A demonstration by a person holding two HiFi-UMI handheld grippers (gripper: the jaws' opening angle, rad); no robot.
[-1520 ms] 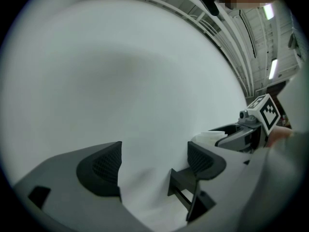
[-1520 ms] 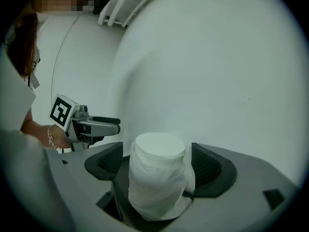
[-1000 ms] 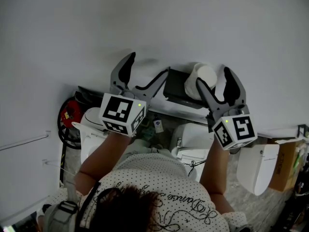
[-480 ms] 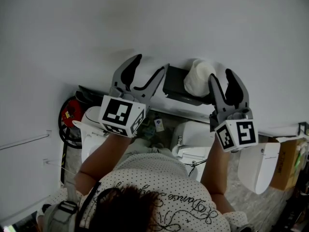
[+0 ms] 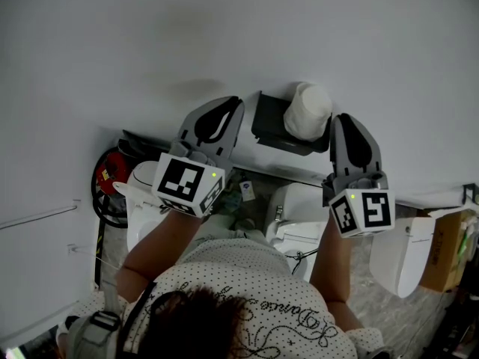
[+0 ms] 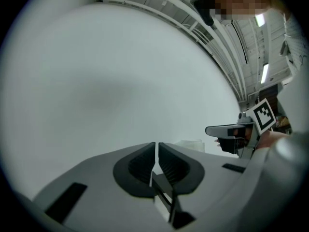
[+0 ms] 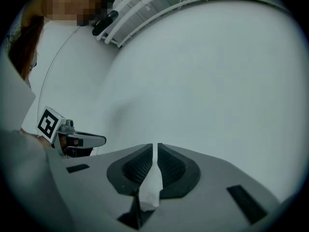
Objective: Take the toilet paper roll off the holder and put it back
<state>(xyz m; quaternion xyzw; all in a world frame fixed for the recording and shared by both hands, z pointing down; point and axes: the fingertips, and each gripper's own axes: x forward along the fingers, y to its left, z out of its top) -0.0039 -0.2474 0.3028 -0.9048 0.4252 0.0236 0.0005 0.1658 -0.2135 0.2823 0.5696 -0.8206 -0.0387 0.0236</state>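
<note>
Evidently the toilet paper roll [image 5: 308, 109] sat on its dark holder [image 5: 269, 123] at upper centre, touched by neither tool, so both probably just idled beside it. The left hand-held gripper [image 6: 157, 146] had closed fully on nothing. The right hand-held gripper [image 7: 155, 149] had just been closing, pinching only a white tissue scrap [image 7: 150, 187].

Storage or test hall, not a fitted bathroom: loose white ceramic toilets [image 5: 299, 219] stand below the right hand-held gripper [image 5: 345, 120], a brown cardboard box [image 5: 441, 253] to its lower right, long ceiling strip lights [image 6: 264, 73] overhead.
</note>
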